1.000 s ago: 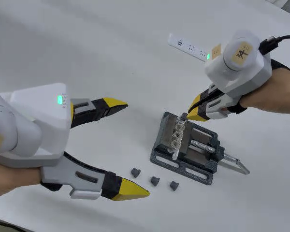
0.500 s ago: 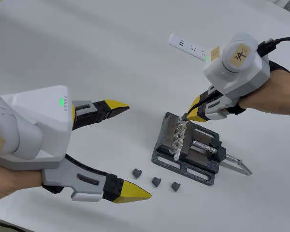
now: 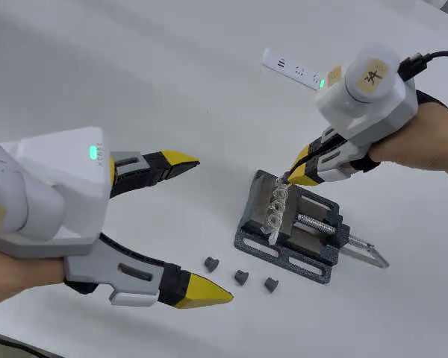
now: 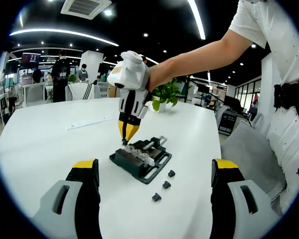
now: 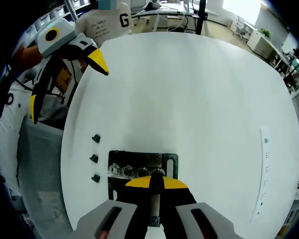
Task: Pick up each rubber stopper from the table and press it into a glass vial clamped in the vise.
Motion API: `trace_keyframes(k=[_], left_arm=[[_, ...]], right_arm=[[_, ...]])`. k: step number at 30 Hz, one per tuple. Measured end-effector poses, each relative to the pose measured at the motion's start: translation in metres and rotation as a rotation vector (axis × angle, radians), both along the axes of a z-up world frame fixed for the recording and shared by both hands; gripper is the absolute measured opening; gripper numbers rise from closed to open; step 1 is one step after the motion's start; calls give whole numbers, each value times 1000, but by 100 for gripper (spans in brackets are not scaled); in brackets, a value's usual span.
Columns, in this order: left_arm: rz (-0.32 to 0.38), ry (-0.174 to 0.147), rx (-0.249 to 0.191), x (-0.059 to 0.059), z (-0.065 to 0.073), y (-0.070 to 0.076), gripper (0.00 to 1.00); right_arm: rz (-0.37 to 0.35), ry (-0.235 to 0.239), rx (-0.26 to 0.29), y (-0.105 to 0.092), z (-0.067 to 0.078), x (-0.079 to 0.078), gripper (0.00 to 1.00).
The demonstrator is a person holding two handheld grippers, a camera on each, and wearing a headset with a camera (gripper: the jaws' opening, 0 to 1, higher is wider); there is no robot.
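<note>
Head view looks down on a white counter (image 3: 134, 74) with the work gathered toward its near right part. The left gripper (image 3: 214, 228) is spread wide and holds nothing; it hangs above the counter left of the vise, its lower jaw tip near the loose stoppers. The right gripper (image 3: 287, 179) points down at the far end of the vise, its jaws drawn narrow. In the right gripper view they pinch a short dark-grey piece that I take to be the held stopper (image 5: 154, 201).

The dark vise (image 3: 317, 257) sits flat on the counter with its screw handle sticking out to the right. It clamps a row of clear glass vials (image 3: 275, 209) standing upright, four by the right gripper view, their mouths apparently open. Three loose stoppers (image 3: 241, 277) lie in a line on the counter just in front of the vise, apart from each other. They are small, dark grey and look slightly tapered.

The step in hand seems to be seating a stopper in the end vial under the right gripper. Whether it has entered the mouth is too small to tell. The next move likely calls for a straight push along the vial's axis, narrow end first and kept centred, since thin glass may chip or tilt under a skewed load.
</note>
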State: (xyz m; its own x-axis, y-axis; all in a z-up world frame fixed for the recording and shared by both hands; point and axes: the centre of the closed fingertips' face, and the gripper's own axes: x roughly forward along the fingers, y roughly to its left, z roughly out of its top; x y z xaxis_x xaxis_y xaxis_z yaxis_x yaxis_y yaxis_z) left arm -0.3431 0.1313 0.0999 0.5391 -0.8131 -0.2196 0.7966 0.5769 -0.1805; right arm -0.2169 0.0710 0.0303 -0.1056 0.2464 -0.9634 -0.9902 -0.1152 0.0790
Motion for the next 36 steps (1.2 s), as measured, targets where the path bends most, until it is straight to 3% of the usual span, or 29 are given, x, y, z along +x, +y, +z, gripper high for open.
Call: trace_keyframes(k=[9,24,36], left_arm=[[0,-4,-8,1,2,-2,93],[-1,-9,-18,4,4,-4,92],[-4,-11,-21,4,5,-6,92]], right_arm=[[11,8,-18,0,-1,-2,1],[46,-27,-71,1,-1,-3,0],[36,-13,-112,1,-4,0,0]])
